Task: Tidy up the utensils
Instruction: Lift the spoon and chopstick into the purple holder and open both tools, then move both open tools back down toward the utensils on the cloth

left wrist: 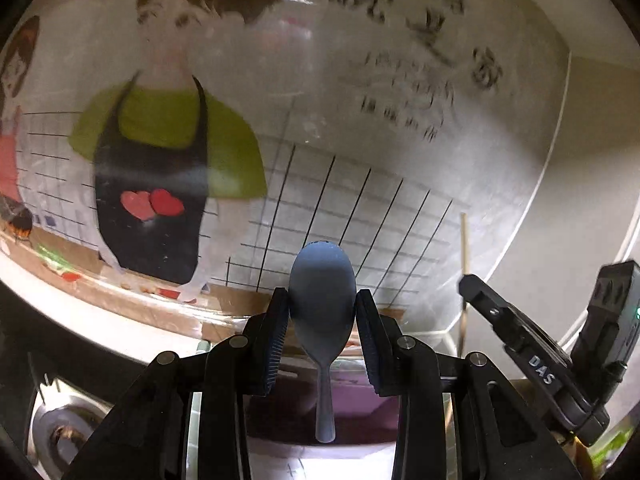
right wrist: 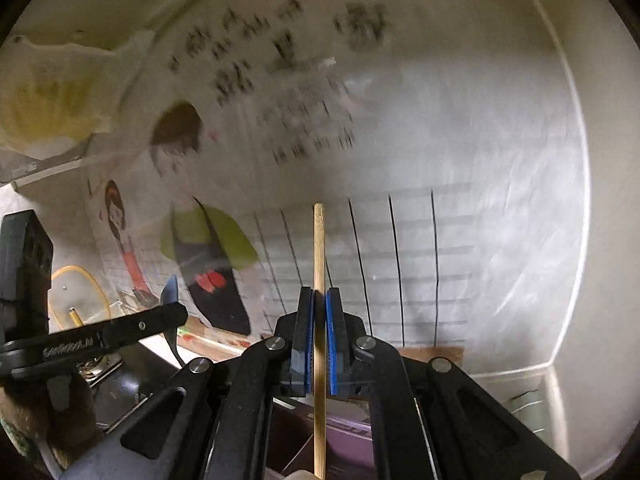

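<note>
Left gripper (left wrist: 322,312) pinches spoon (left wrist: 322,304); right gripper (right wrist: 319,336) clamps chopstick (right wrist: 319,248), bottom cut off

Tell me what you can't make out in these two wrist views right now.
- Wall poster text: motion-blurred in both views, unreadable.
- Chopstick lower end: cut off by the right view's bottom edge.
- Spoon bowl sides: covered by the left gripper pads.
- Where the utensils should go: blocked by the right gripper and the left gripper's body.
</note>
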`<state>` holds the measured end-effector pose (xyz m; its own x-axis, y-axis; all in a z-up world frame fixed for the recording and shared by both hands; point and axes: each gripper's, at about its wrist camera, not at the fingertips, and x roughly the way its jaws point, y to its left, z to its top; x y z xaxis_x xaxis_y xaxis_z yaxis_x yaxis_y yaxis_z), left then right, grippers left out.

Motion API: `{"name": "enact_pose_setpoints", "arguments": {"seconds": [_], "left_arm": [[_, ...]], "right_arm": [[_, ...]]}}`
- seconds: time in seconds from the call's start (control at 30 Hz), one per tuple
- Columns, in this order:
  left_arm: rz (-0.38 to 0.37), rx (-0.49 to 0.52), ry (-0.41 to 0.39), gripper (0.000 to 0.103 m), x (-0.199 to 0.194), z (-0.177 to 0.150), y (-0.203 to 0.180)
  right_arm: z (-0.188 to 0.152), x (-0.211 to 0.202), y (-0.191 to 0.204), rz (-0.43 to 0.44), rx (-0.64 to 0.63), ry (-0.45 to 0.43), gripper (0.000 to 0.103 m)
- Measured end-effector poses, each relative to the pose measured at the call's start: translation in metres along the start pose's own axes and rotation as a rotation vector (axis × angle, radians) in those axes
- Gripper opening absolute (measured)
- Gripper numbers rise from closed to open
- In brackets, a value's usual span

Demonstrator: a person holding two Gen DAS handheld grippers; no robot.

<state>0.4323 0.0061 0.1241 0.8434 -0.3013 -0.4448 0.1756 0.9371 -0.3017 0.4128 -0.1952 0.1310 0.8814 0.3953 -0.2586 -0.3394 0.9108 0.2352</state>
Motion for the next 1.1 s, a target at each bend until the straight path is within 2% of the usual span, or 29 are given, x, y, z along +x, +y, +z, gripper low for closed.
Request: {"name": "enact_pose_setpoints", "arguments": {"seconds": [0.1, 0.3, 0.4, 0.43, 0.47, 0.6, 0.7, 0.8, 0.9, 1.1], "left_arm": [[0.004, 0.006, 0.017, 0.035, 0.025, -0.009, 0.003], [-0.014, -0.010, 0.076, 0.035, 0.057, -0.034, 0.015], [-0.038, 0.019, 0.144, 0.041, 0.069, -0.051, 0.017], [-0.036, 0.019, 0.149, 0.045, 0.069, -0.053, 0.017], [-0.034, 0.014, 0.144, 0.047, 0.068, -0.055, 0.018], [-0.032, -0.022, 0.134, 0.049, 0.054, -0.047, 0.016], [-0.026, -0.056, 0.121, 0.050, 0.031, -0.040, 0.016], [-0.004, -0.063, 0.110, 0.050, 0.004, -0.042, 0.020], [0.022, -0.092, 0.139, 0.050, -0.012, -0.047, 0.030], [0.043, -0.156, 0.186, 0.050, -0.030, -0.067, 0.055]], "right_arm": [[-0.013, 0.028, -0.005, 0.010, 0.016, 0.021, 0.006], [-0.045, 0.053, -0.007, 0.012, 0.018, 0.081, 0.006], [-0.059, 0.060, -0.015, 0.028, 0.052, 0.157, 0.008], [-0.061, 0.060, -0.019, 0.033, 0.072, 0.189, 0.009], [-0.061, 0.057, -0.021, 0.030, 0.074, 0.200, 0.014], [-0.051, 0.029, -0.022, -0.004, 0.035, 0.158, 0.017], [-0.043, 0.007, -0.025, 0.007, 0.045, 0.156, 0.020], [-0.037, -0.014, -0.022, 0.005, 0.039, 0.197, 0.021], [-0.037, -0.028, -0.015, 0.012, 0.016, 0.257, 0.021], [-0.047, -0.017, 0.011, 0.035, -0.039, 0.392, 0.022]]}}
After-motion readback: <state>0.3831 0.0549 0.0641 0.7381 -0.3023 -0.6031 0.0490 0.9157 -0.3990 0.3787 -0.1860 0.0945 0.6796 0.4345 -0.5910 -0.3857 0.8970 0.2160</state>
